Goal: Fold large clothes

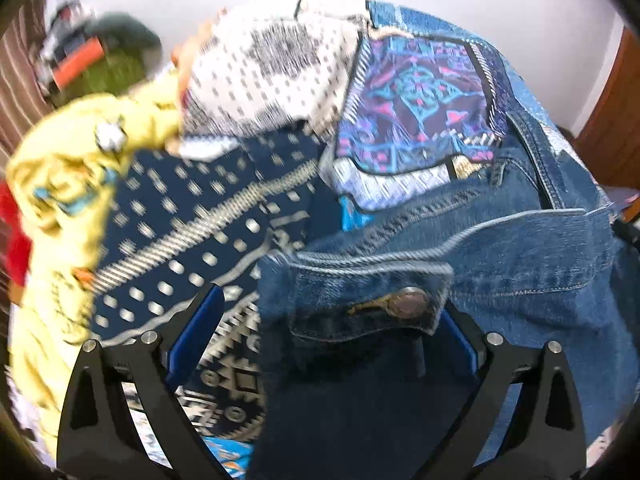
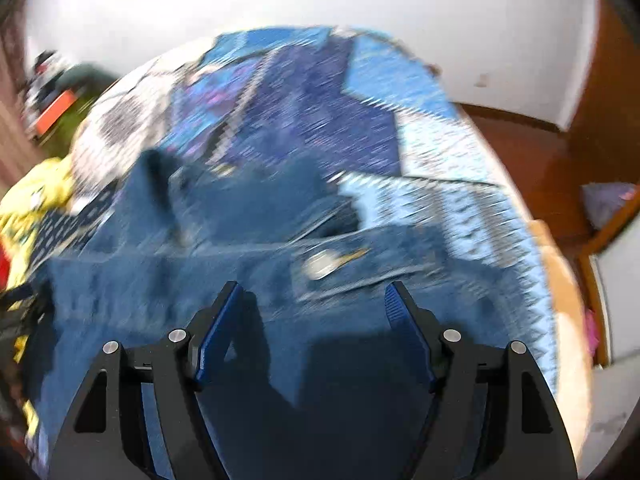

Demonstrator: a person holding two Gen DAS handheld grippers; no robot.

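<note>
Left wrist view is showing the left gripper [image 1: 324,340] standing wide apart and pointing steeply down at a denim jacket [image 1: 500,264], whose cuff tab with its metal button [image 1: 408,302] is lying between the two blue pads [image 1: 196,336]; the pads are not pressing on the cloth, so the gripper is released and grasping nothing. The jacket is lying spread on a bed, over a patterned quilt [image 1: 416,108], which gives a broad flat base for folding. A yellow garment [image 1: 60,184] is sitting bunched at the left beside the jacket, probably parked there to wait its turn, with something red [image 1: 12,232] at the frame edge beyond it. The right wrist view, badly blurred, is showing the right gripper [image 2: 310,336] also parted, less widely, and hanging over the plain denim with the same button [image 2: 322,264] just ahead of its tips; whether its pads are touching the cloth I cannot tell, but nothing is caught between them. Both grippers are aiming at one stretch of the jacket near the cuff, likely so that each can pinch a point on an edge and lift it together, keeping the heavy denim straight. No fold looks made yet. Thick seams may resist a shallow pinch.
</note>
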